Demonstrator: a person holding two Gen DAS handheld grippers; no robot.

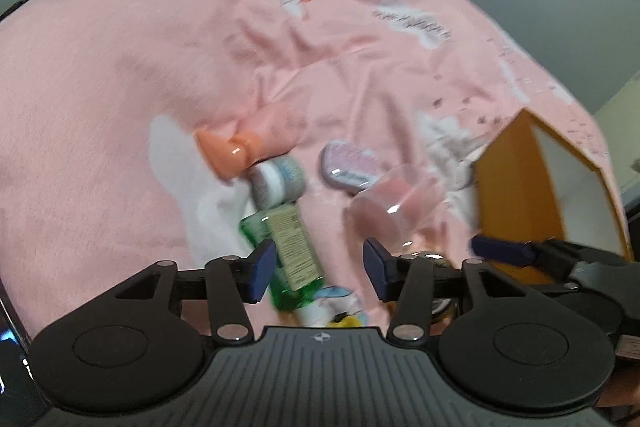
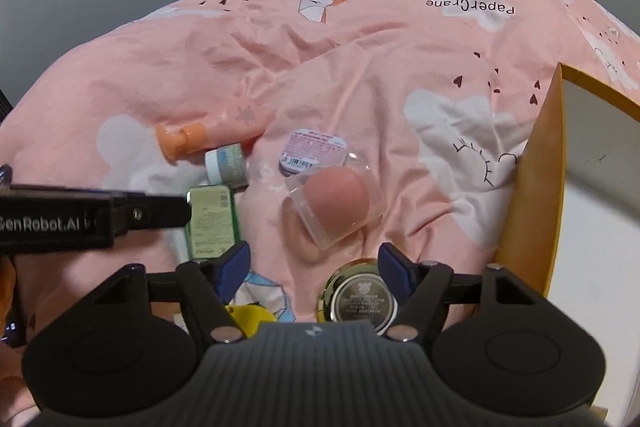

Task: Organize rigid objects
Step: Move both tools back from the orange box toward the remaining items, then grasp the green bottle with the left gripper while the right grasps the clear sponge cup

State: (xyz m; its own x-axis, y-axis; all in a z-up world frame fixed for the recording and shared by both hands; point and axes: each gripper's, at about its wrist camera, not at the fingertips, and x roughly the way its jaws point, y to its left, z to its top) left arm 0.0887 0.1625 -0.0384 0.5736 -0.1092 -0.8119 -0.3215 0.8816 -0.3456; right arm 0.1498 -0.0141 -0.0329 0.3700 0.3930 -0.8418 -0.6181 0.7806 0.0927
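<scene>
We hold both grippers spread wide and empty: the left gripper (image 1: 318, 269) straddles the green bottle (image 1: 294, 255), whose long axis runs away from us between the fingers. Just ahead of the right gripper (image 2: 314, 269) the clear sponge case (image 2: 334, 201) lies tilted, its rounded end pointing up-right, and the orange box (image 2: 536, 199) stands to the right.

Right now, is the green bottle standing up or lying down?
Lying down. The green bottle rests flat on the pink bedspread, its label facing up, just ahead of the open left tool.
</scene>
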